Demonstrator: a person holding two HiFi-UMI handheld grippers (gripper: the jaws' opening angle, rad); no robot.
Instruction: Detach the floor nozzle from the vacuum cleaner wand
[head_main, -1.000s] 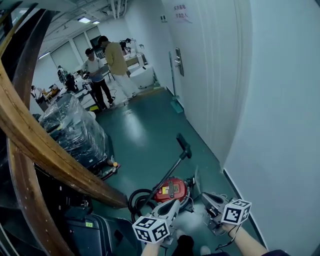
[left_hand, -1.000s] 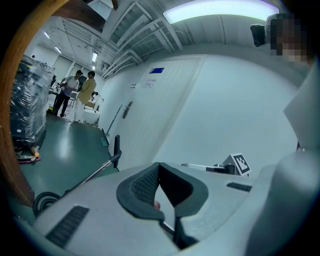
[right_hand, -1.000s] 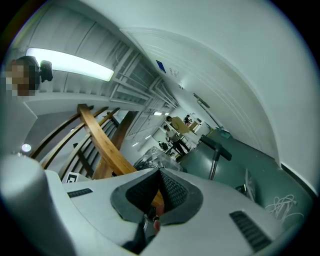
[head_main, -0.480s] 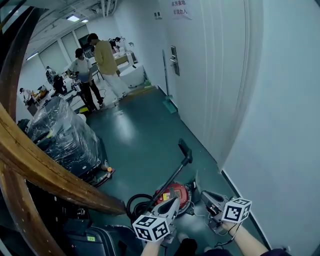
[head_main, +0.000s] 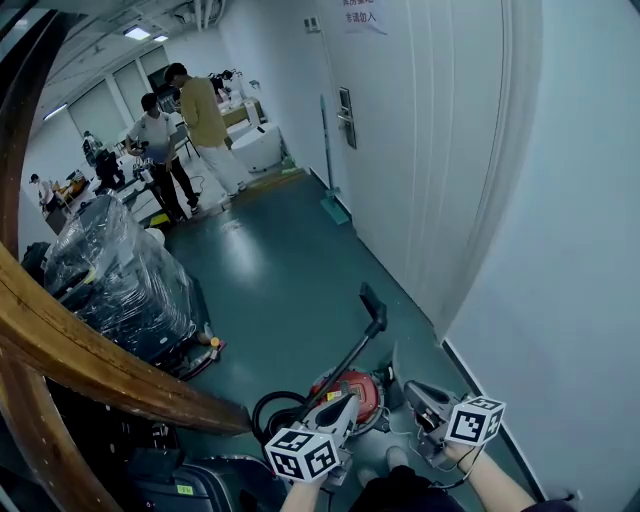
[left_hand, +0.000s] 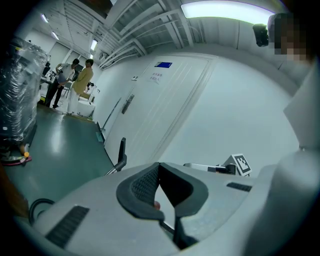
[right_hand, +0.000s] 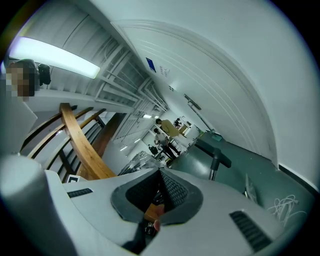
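Observation:
A red canister vacuum (head_main: 346, 385) stands on the green floor with a black hose (head_main: 272, 408) looped at its left. Its black wand (head_main: 350, 355) slants up and away to the floor nozzle (head_main: 370, 300), which is tipped up at the far end. The nozzle also shows in the left gripper view (left_hand: 121, 153) and in the right gripper view (right_hand: 214, 154). My left gripper (head_main: 349, 400) hangs over the canister's near side, shut and empty. My right gripper (head_main: 408, 388) is just right of the canister, shut and empty too. In the gripper views both left gripper (left_hand: 159, 166) and right gripper (right_hand: 160, 172) have jaws meeting.
A white wall with a door (head_main: 400, 150) runs along the right. A wrapped pallet (head_main: 120, 280) stands at the left, behind a curved wooden handrail (head_main: 90, 360). Two people (head_main: 185, 130) stand far back. A long-handled tool (head_main: 330, 200) leans by the door.
Both grippers have moved forward toward the vacuum, which now sits closer under their tips. The pallet and the people have slid left in the head view. Jaws stay shut.

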